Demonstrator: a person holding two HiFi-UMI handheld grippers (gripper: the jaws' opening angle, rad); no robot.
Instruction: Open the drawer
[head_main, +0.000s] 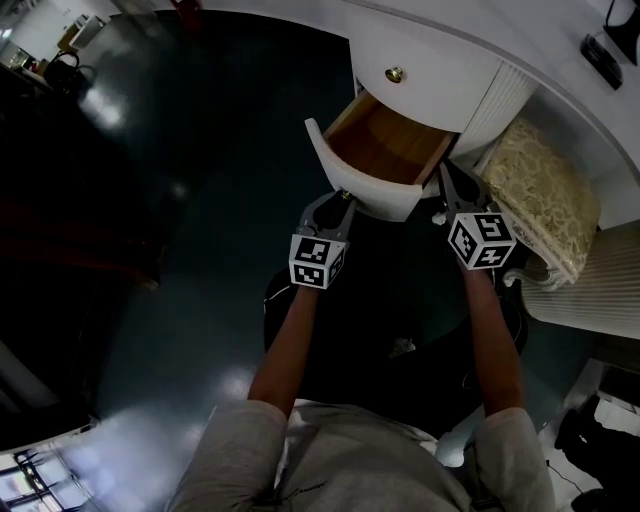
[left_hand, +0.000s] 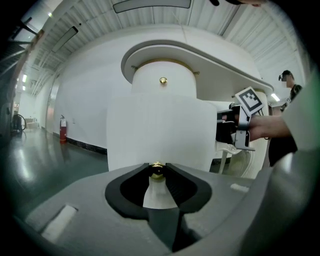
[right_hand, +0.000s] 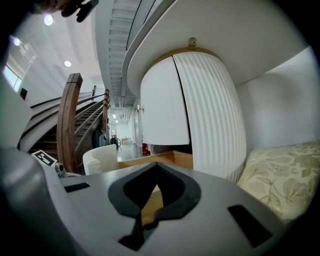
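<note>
The lower drawer (head_main: 372, 196) of a white rounded cabinet stands pulled out, and its wooden inside (head_main: 388, 142) shows. In the left gripper view its white front (left_hand: 160, 135) fills the middle. My left gripper (head_main: 343, 196) is at that front, shut on the small brass knob (left_hand: 156, 170), which sits between the jaw tips. My right gripper (head_main: 447, 178) hovers by the drawer's right side, its jaws shut with nothing in them (right_hand: 156, 163); the wooden side wall (right_hand: 167, 159) lies just beyond the tips.
An upper drawer with a brass knob (head_main: 395, 74) stays closed above. A ribbed cabinet side (right_hand: 210, 115) and a floral cushioned seat (head_main: 548, 195) stand to the right. A dark glossy floor (head_main: 180, 180) spreads left. A wooden stair rail (right_hand: 70, 115) rises behind.
</note>
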